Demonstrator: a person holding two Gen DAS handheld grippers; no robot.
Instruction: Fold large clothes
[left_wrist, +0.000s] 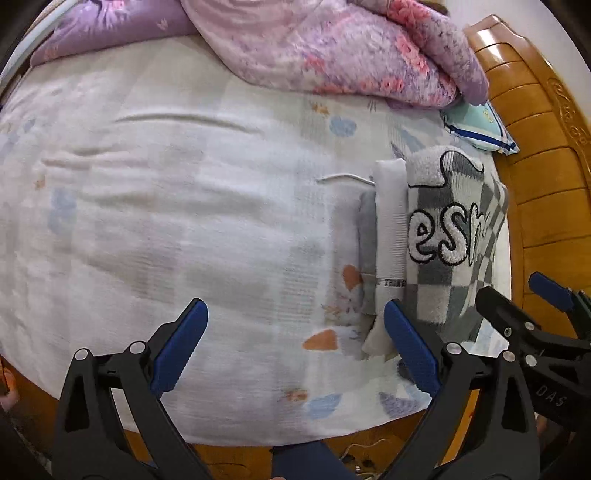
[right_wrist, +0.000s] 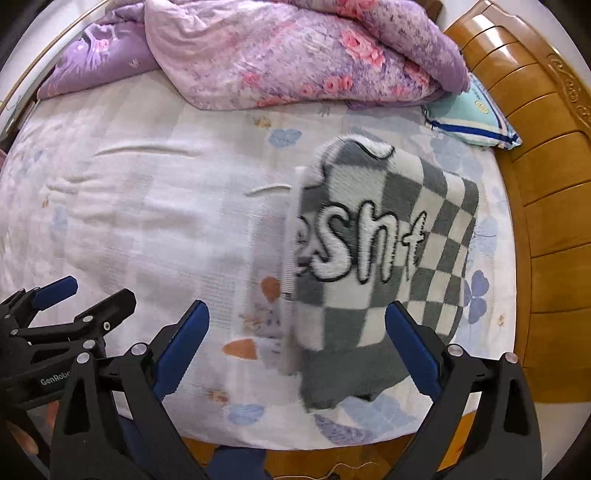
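Left gripper (left_wrist: 295, 347): black frame, blue pads, jaws spread wide, holding nothing, above the bed sheet.
Right gripper (right_wrist: 297, 347): same build, jaws equally wide, empty; the garment lies below it, untouched.
Grippers, count: two (each shows in the other's view).
Garment: one folded grey-and-white checkered fleece top (right_wrist: 384, 266) with raised white lettering, lying near the bed's right edge.
Bedding: one pale patterned bed sheet (left_wrist: 166, 221), one purple floral quilt (right_wrist: 295, 48), one light blue pillow (right_wrist: 476, 118).
Headboard: one, carved wood (right_wrist: 546, 184).

Fleecy checkered sweater (right_wrist: 384, 258); glossy wooden headboard (right_wrist: 546, 206); seemingly cotton sheet (right_wrist: 147, 221).
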